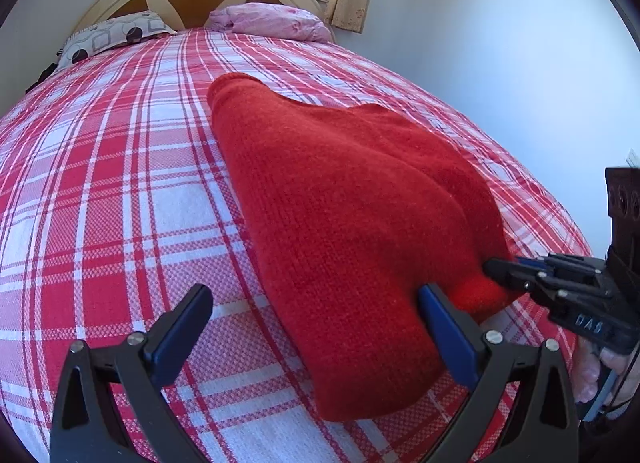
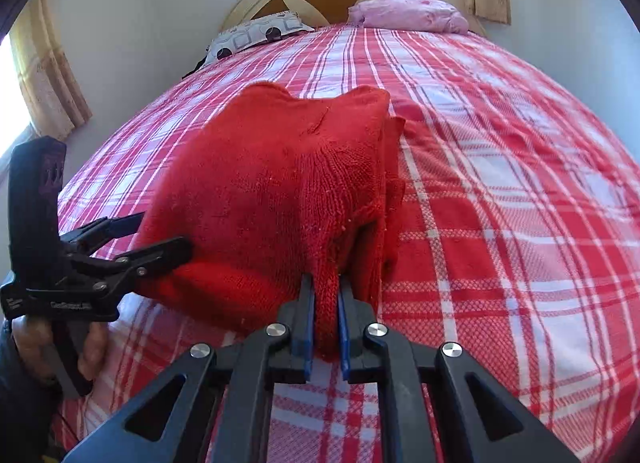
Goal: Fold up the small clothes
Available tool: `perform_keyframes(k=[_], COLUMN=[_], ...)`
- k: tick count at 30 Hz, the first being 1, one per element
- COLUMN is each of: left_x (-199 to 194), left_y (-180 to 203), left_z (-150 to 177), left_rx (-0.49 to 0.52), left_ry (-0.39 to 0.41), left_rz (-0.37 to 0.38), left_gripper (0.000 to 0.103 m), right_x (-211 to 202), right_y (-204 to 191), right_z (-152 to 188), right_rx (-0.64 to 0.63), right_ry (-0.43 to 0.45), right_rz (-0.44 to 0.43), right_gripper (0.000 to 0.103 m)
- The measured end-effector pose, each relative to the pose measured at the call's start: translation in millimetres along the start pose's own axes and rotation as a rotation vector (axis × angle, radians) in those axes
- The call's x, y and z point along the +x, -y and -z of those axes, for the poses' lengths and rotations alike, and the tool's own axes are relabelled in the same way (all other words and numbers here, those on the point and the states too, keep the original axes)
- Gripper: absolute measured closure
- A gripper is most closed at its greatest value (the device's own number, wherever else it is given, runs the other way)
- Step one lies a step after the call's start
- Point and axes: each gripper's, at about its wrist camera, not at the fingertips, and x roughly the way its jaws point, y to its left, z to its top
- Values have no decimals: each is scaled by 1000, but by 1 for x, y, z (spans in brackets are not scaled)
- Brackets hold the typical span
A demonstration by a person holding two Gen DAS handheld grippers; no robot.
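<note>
Gripping the near edge of the red knit garment [image 2: 276, 199] on the plaid bed [image 2: 500, 223], the right gripper [image 2: 326, 303] is clamped; the left gripper [image 1: 316, 315] stands open, seemingly not yet pinching. Close left first, then lift both evenly.

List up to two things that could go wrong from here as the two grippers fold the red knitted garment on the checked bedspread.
1. The right gripper pinches only a narrow ridge of the red knitted garment; it may slip out when lifted.
2. The left gripper stands open with the near edge between its fingers; lifting one-sided could undo the fold.
</note>
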Motion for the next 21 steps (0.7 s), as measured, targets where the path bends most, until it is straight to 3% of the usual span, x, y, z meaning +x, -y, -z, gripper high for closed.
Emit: perform_keyframes(k=[2,6,7,11,14,15,17,21], left_x=[-2,-3,-4,-7,-6,-6,-6,-7], left_y=[-3,-9,-9,-11,-9,-9,-10,-11], left_z=[0,0,0,1,1,1,0,0], left_rx=[-12,-46,-50,-63,-59,-59,-63,-70], left_ry=[6,12,18,32,26,27,27,29], left_rz=[8,37,42,53,57,60,69,96], left_gripper=[0,0,0,0,0,0,0,0], right_x=[-7,-23,-27,-22,12,24,49,69], right_y=[2,1,3,18,28,29,31,49], right_z=[-8,-28,-38,-76,-102,-106,-109,-104], right_rx=[-1,-65,-61,12,82,95,109,155], right_ry=[-1,29,49,95,15,-20,-97,-132], right_rz=[-46,-31,-40,-72,-98,-78,-75,-9], right_gripper=[87,57,56,56,57,72,89,91])
